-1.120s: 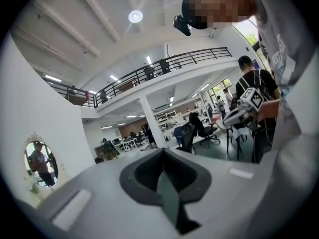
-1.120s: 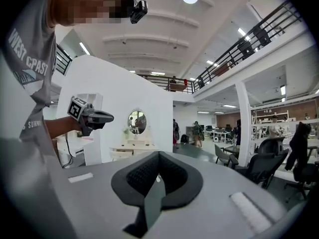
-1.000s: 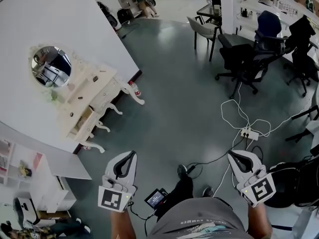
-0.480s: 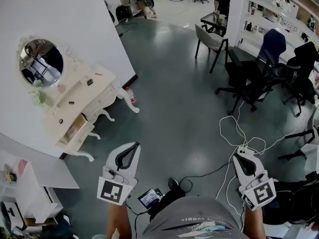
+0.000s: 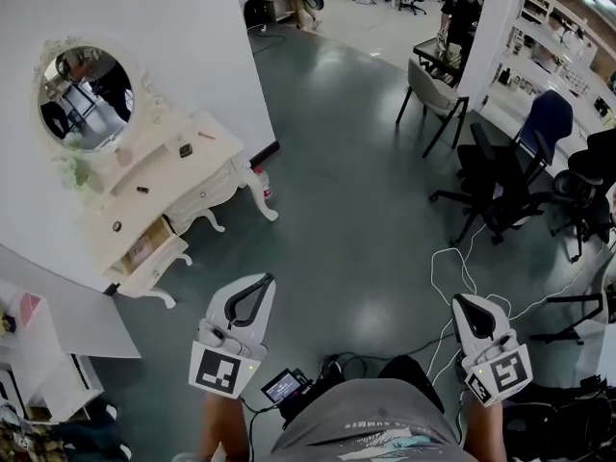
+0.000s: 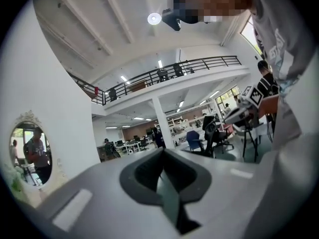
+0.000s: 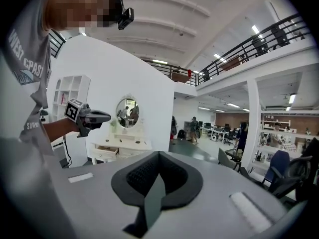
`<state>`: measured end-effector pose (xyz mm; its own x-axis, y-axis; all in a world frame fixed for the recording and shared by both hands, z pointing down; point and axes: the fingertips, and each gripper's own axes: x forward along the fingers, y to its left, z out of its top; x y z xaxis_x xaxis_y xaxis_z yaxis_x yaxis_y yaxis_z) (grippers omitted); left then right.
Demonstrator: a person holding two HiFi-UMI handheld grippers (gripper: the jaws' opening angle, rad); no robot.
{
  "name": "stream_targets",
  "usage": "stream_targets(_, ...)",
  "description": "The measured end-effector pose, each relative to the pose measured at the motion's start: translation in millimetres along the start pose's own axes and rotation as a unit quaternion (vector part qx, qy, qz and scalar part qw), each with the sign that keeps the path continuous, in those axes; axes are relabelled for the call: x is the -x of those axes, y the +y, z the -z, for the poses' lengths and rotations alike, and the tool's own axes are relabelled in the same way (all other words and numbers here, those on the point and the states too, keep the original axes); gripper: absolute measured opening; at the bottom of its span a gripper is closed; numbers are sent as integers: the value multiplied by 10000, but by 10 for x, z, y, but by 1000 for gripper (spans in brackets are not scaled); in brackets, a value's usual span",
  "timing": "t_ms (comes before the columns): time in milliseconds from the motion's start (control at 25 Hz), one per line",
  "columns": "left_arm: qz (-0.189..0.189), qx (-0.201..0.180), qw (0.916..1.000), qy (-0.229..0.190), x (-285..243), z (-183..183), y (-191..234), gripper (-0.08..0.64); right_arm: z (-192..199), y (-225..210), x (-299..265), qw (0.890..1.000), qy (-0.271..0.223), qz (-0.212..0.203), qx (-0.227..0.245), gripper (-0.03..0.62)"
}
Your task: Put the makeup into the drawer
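In the head view, makeup pieces (image 5: 186, 149) are lying on the white dressing table (image 5: 164, 171), whose drawer (image 5: 144, 249) is standing open. The left gripper (image 5: 258, 285) and right gripper (image 5: 468, 302) are hovering well apart from it. In the left gripper view, the jaws are pressing together, empty. In the right gripper view, the jaws are clenching on nothing, with the table far ahead

Cream vanity table (image 5: 168, 166), glossy teal-grey floor (image 5: 356, 210), white wall (image 5: 164, 27), black office chairs (image 5: 500, 200)
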<state>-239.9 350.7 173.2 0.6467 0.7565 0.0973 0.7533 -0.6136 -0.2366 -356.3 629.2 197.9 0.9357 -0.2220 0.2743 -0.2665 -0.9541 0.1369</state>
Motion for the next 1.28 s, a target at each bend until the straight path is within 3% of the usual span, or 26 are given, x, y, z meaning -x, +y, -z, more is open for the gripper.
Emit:
stream_targets(400,-1021,155,9933,514,-164,393,816,2,-304,-190,-1573,9935,-282,-1084,186,2)
stream_targets(600,-1713,174,9824,721,-480,362,1107,1,-451,-469,-2396,9821,-417,-1817,273,2)
stream_targets(840,-2235,6,9686,1089,-1072,251,1426,0,-664,-875,-3264,9663,-580,-2491,311,1)
stream_targets(1040,-2544,-147,9577,1336,-1459,137,1544,0,-726,-1178,-3773,9552,-634,-2880,244,2)
stream_targets(1280,-2818,-199,9455,1618,-1620,141,1737,0,-688,-1157,-4288,9422,-570,-3300,119,2)
